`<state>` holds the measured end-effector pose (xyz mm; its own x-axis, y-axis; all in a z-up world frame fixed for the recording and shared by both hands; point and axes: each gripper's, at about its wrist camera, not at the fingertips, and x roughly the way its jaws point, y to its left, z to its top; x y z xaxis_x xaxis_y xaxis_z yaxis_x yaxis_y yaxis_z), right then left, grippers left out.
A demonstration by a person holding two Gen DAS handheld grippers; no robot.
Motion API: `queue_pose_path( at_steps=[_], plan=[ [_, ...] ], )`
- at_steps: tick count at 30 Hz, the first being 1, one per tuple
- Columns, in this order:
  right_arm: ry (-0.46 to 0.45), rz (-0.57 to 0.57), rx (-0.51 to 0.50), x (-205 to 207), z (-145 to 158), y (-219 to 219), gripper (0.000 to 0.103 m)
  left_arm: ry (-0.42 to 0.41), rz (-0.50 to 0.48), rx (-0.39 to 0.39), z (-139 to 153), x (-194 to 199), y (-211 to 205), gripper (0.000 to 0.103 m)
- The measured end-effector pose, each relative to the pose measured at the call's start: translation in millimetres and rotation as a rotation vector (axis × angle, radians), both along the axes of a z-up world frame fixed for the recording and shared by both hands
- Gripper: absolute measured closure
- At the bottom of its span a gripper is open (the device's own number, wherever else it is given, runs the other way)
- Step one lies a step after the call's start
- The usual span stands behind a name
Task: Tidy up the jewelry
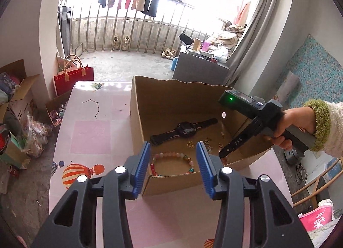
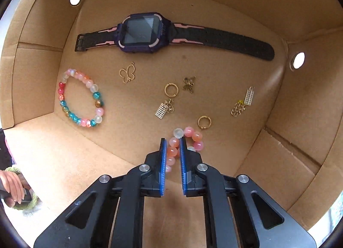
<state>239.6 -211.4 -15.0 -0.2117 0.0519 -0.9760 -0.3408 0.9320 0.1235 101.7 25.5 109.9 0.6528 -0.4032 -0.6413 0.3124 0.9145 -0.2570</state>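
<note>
An open cardboard box (image 1: pixel 137 108) stands on the pink table (image 1: pixel 92 132). On its floor lie a dark watch (image 2: pixel 141 31), a multicoloured bead bracelet (image 2: pixel 81 98), two butterfly charms (image 2: pixel 127 73), gold rings (image 2: pixel 171 90) and small chain charms (image 2: pixel 242 104). My right gripper (image 2: pixel 173 141) points down into the box, shut on a pink bead bracelet (image 2: pixel 196 136), whose beads sit between the blue pads near the front wall. My left gripper (image 1: pixel 173 144) hovers open over the box's near edge with nothing between its fingers. In the left wrist view, the right gripper (image 1: pixel 223 153) reaches in from the right.
A person's hand in a fuzzy sleeve (image 1: pixel 289 128) holds the right gripper. A red bag (image 1: pixel 72 76) and open boxes with clutter (image 1: pixel 17 98) stand on the floor to the left. A wooden chair (image 1: pixel 310 186) is at the right.
</note>
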Motion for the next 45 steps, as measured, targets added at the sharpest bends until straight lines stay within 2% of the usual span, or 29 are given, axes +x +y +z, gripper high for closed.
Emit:
queue_pose_path(
  at_steps=[5, 9, 12, 13, 16, 18, 20, 24, 26, 28, 31, 34, 37, 39, 40, 45],
  plan=[
    [-0.038, -0.027, 0.057, -19, 15, -13, 0.096, 0.004, 0.033, -0.014, -3, 0, 13, 0.06],
    [-0.082, -0.064, 0.109, -34, 51, -29, 0.096, 0.005, 0.053, -0.016, -5, -2, 20, 0.06],
    [-0.089, -0.074, 0.056, -44, 57, -41, 0.095, 0.007, 0.059, -0.026, -7, -2, 22, 0.06],
    [-0.095, -0.076, 0.035, -47, 58, -44, 0.091, 0.008, 0.059, -0.031, -7, -2, 23, 0.059],
    [-0.136, -0.083, 0.04, -57, 70, -51, 0.09, 0.006, 0.06, -0.043, -7, -2, 24, 0.053],
    [-0.205, -0.089, 0.052, -64, 87, -57, 0.081, 0.005, 0.061, -0.049, -6, -2, 24, 0.049],
    [-0.309, -0.095, 0.08, -72, 111, -65, 0.074, 0.004, 0.065, -0.059, -6, -1, 24, 0.04],
    [-0.561, -0.134, 0.131, -90, 161, -96, 0.054, 0.015, 0.069, -0.109, -7, 2, 26, 0.029],
    [-0.683, -0.169, 0.123, -103, 169, -107, 0.044, 0.039, 0.066, -0.152, -11, 6, 27, 0.022],
    [-0.74, -0.223, 0.116, -111, 166, -123, 0.043, 0.076, 0.049, -0.197, -18, 13, 25, 0.022],
    [-0.72, -0.332, 0.162, -113, 145, -148, 0.043, 0.164, 0.01, -0.249, -32, 26, 19, 0.021],
    [-0.654, -0.457, 0.282, -113, 117, -163, 0.043, 0.235, -0.02, -0.272, -48, 34, 9, 0.02],
    [-0.606, -0.516, 0.397, -115, 93, -158, 0.043, 0.225, -0.012, -0.23, -53, 34, 0, 0.018],
    [-0.575, -0.507, 0.465, -114, 87, -154, 0.043, 0.211, -0.013, -0.213, -52, 32, -4, 0.016],
    [-0.587, -0.499, 0.465, -116, 88, -150, 0.04, 0.202, -0.013, -0.207, -52, 31, -6, 0.016],
    [-0.627, -0.491, 0.398, -134, 95, -129, 0.04, 0.183, 0.011, -0.164, -50, 26, -9, 0.016]
  ],
)
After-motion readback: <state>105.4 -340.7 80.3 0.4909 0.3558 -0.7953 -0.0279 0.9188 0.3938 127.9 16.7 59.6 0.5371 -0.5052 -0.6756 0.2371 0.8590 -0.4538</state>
